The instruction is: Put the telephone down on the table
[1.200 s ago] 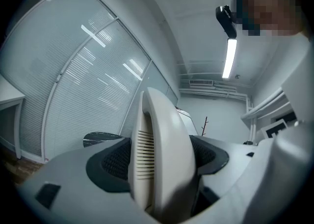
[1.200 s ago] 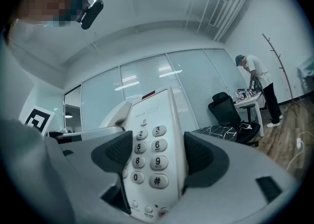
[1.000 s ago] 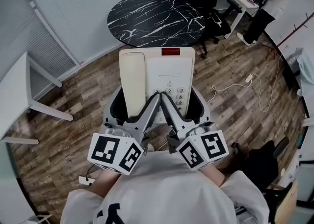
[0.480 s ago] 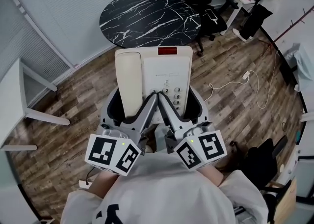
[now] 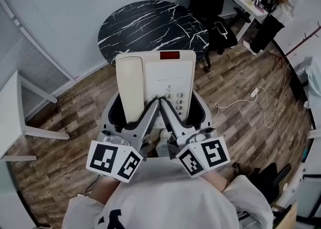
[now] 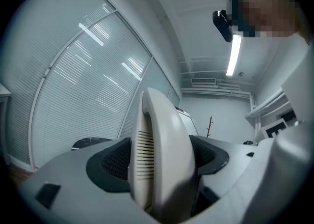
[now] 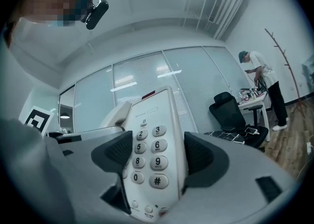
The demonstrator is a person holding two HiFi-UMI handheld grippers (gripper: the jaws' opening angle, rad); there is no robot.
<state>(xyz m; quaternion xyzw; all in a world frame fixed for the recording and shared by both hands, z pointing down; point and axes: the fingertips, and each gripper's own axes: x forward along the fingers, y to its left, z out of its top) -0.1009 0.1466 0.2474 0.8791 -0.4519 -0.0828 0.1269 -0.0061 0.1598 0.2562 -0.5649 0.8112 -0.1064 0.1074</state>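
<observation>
A cream telephone (image 5: 165, 80) with its handset (image 5: 130, 88) on the left side and a red strip at its far end is held in the air above the wooden floor. My left gripper (image 5: 129, 114) is shut on the handset side (image 6: 159, 159), my right gripper (image 5: 188, 112) on the keypad side (image 7: 154, 161). The round black marble table (image 5: 150, 27) lies just beyond the phone's far end, lower down. The phone's near end is hidden behind the jaws.
A black office chair (image 5: 213, 2) stands right of the round table. A white table (image 5: 10, 117) sits at the left. Cables (image 5: 256, 95) trail over the floor at right. A person (image 5: 281, 2) stands at a desk far right. Glass walls with blinds close the far side.
Both grippers and the phone have come closer to the round black table, whose edge now sits right behind the phone's far end. The grip is unchanged.
</observation>
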